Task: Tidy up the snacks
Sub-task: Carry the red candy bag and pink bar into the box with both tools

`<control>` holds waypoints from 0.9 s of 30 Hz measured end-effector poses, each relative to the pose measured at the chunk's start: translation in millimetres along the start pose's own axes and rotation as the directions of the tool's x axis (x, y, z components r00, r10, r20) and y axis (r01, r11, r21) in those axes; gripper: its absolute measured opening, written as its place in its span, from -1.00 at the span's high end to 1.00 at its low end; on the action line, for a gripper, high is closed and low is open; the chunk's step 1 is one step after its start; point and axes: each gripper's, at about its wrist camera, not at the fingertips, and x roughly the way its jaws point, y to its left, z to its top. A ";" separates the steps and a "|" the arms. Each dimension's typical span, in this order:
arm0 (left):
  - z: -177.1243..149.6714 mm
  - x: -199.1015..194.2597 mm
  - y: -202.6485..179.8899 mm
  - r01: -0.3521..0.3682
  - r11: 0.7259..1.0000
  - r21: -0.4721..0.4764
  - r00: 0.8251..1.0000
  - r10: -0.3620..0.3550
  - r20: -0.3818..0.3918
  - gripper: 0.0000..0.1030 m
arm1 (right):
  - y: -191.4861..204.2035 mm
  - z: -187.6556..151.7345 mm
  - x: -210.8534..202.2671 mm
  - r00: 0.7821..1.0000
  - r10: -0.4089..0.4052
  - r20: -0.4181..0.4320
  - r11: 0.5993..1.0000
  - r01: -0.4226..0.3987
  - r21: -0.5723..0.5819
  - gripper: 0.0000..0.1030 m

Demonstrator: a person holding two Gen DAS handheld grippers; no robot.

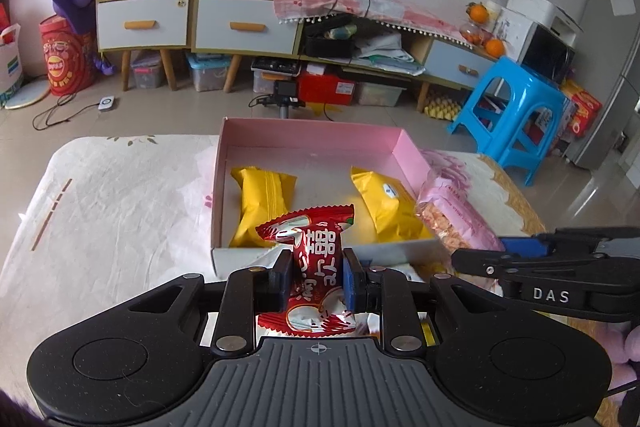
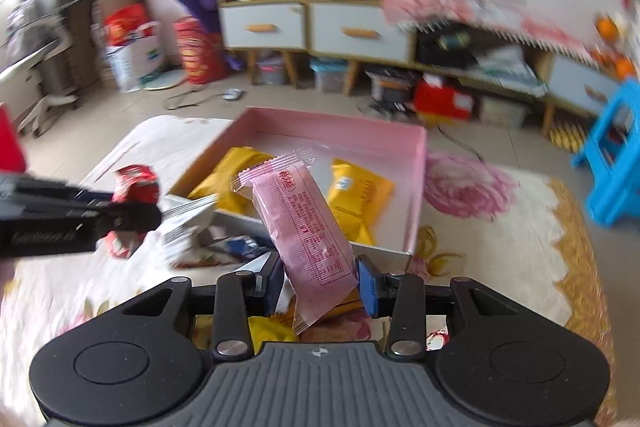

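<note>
I am holding a snack in each gripper. My left gripper (image 1: 316, 281) is pinching the red snack packet (image 1: 310, 267) between its blue pads, the wrapper standing upright with its crimped top flaring above the fingers. Just ahead of it the pink box (image 1: 320, 135) is sitting on the floral tablecloth (image 1: 120, 195), and two yellow snack packets (image 1: 262, 205) are lying inside — one ahead to the left, one ahead to the right. My right gripper (image 2: 318, 285) is clamping the pink snack packet (image 2: 304, 223), which is tilting up and to the left from the pads, its upper end hanging over the near edge of the box. In the right wrist view the left gripper is reaching in from the left with the red packet in it, though that side is blurring. A few loose wrappers (image 2: 192, 227) are lying on the cloth just ahead of my right fingers, in front of the box's near wall.
</note>
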 end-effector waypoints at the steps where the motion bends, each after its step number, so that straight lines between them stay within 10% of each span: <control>1: 2.1 3.6 0.0 0.000 1.000 -0.004 1.000 0.000 0.009 0.57 | -3.6 3.6 5.8 1.000 0.007 -0.011 0.999 -0.007 0.038 0.41; 11: 29.3 54.6 9.3 0.019 0.996 -0.088 1.000 -0.020 -0.011 0.57 | -26.1 27.2 41.6 0.996 0.095 -0.003 0.947 -0.089 0.307 0.41; 27: 39.7 115.2 -6.3 -0.021 0.994 -0.109 0.998 0.014 -0.064 0.57 | -50.8 43.6 81.8 1.000 -0.018 -0.014 0.958 0.022 0.287 0.40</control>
